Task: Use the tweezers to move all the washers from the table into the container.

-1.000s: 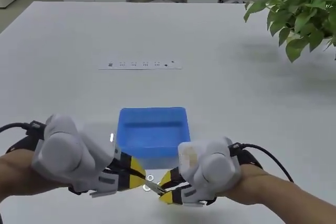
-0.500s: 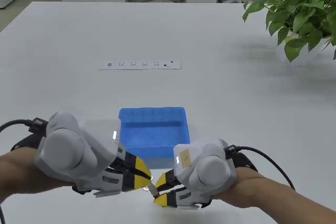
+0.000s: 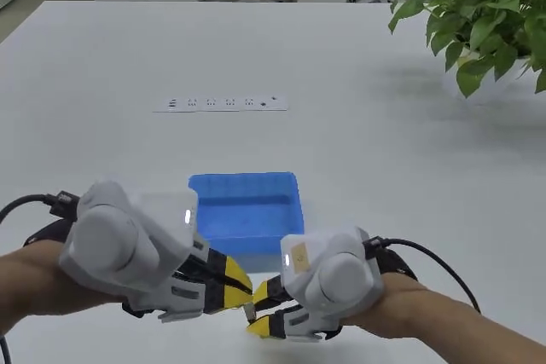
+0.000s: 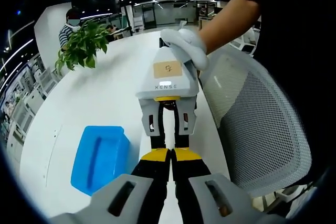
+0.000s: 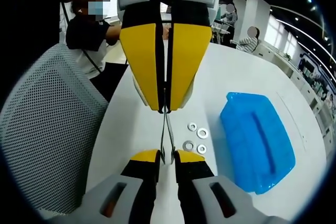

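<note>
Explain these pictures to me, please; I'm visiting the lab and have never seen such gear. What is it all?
There is no robot here: a person holds a two-jaw gripper in each hand. One picture comes from a headset camera looking down at a white table. The two round ones come from cameras on the grippers, each looking along its own jaws. The left gripper and right gripper meet tip to tip, and both seem closed on thin metal tweezers. Four washers lie on the table beside a blue container. A power strip and a potted plant sit further off.

Head view down at table [image 3: 341,83], gripper views close, facing each other, sharing container [image 4: 100,157]
</note>
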Tool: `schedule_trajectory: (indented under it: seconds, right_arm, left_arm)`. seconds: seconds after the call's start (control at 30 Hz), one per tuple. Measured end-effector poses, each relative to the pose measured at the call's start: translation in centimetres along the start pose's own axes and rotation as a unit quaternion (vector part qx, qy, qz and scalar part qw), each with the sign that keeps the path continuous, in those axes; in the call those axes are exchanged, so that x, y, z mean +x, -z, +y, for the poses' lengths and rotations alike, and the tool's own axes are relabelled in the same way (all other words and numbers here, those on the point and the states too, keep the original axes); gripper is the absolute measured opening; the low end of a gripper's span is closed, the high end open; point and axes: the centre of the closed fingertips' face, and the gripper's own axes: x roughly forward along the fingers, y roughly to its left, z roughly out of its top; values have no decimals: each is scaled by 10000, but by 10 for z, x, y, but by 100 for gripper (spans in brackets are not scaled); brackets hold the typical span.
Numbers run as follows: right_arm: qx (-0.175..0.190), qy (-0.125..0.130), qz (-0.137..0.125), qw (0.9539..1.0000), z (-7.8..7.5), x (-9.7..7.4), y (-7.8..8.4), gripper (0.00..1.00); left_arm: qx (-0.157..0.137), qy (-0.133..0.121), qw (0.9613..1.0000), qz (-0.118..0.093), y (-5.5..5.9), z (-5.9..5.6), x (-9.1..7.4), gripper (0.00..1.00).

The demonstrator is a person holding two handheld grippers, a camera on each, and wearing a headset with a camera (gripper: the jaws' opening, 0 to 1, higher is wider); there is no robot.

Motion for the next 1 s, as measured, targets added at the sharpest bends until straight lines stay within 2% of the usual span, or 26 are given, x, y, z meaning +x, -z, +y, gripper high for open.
schedule_trajectory:
  seconds: [0.27, 0.57, 1.0]
  right_arm:
    - [181, 89, -29, 9998, -3, -6, 1, 21]
    - [465, 352, -114, 9982, -14, -20, 5, 31]
    - [925, 783, -237, 9923, -27, -38, 17, 52]
  left_arm:
    - [28, 39, 10000, 76, 2, 1, -1, 5]
    - [119, 86, 9998, 140, 3, 2, -2, 5]
    - [222, 116, 9996, 136, -1, 5, -4, 5]
